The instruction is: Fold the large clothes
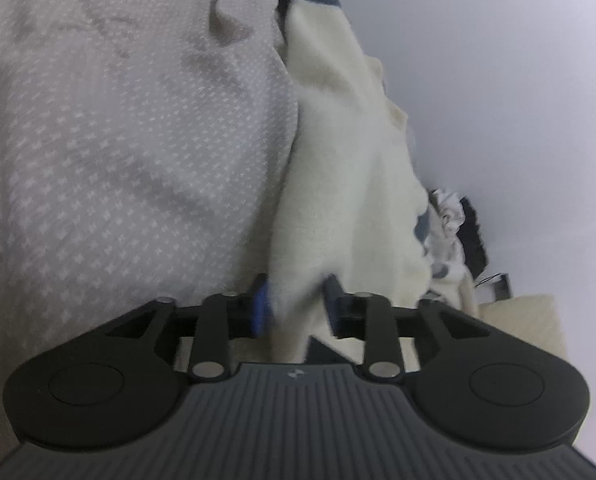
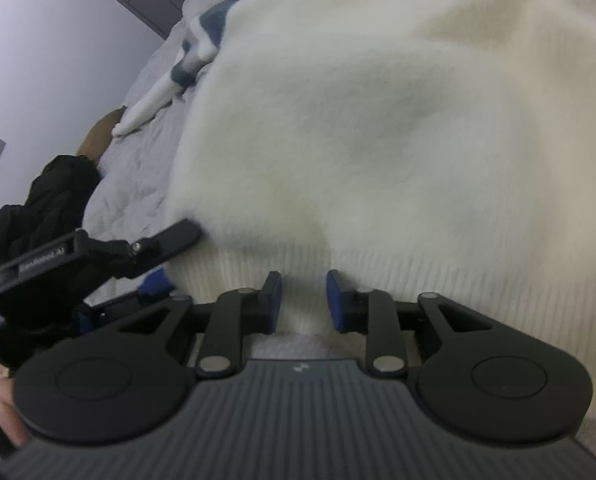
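On the dotted bedspread — a fuzzy, rib-hemmed sweater.

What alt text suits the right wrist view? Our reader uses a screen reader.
The right gripper has its blue-padded jaws apart around the ribbed hem of a fluffy cream sweater lying on a pale bedspread. The left gripper reaches in beside it.

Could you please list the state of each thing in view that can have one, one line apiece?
Sweater: cream, fuzzy, spread over the bedspread, ribbed hem toward the right gripper.
Bedspread: patterned, wrinkled.
Left gripper: cream fabric between its pads; grip unclear.
Right gripper: open, at the hem.
Black garment: crumpled beside the bed.
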